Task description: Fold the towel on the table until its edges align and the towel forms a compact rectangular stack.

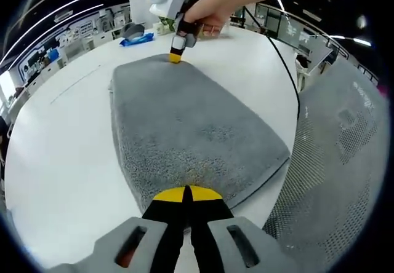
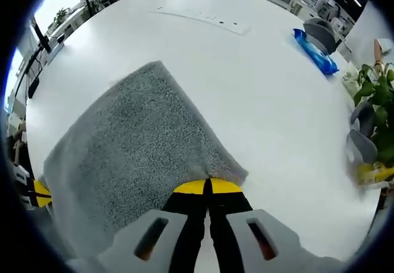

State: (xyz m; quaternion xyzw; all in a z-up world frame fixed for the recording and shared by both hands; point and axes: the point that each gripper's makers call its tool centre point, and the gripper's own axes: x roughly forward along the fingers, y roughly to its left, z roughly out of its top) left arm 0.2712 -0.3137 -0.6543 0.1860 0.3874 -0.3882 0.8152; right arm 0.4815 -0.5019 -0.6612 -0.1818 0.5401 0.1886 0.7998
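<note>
the grey towel (image 1: 191, 131) lies flat on the white table (image 1: 55, 162), already folded into a thick rectangle. in the left gripper view its long axis runs away from the camera, from the left claw (image 1: 186, 193) at the near short edge to the right claw (image 1: 175, 56) at the far short edge. the left claw has its yellow tips pressed together on the near edge of the towel. in the right gripper view the right claw (image 2: 207, 187) is also closed with its tips on a corner of the towel (image 2: 135, 144), and the cloth stretches away to the left. a hand (image 1: 212, 15) holds the right claw. a blue packet (image 2: 315, 51) lies well apart on the table, and a green plant (image 2: 377, 94) stands at the table edge
</note>
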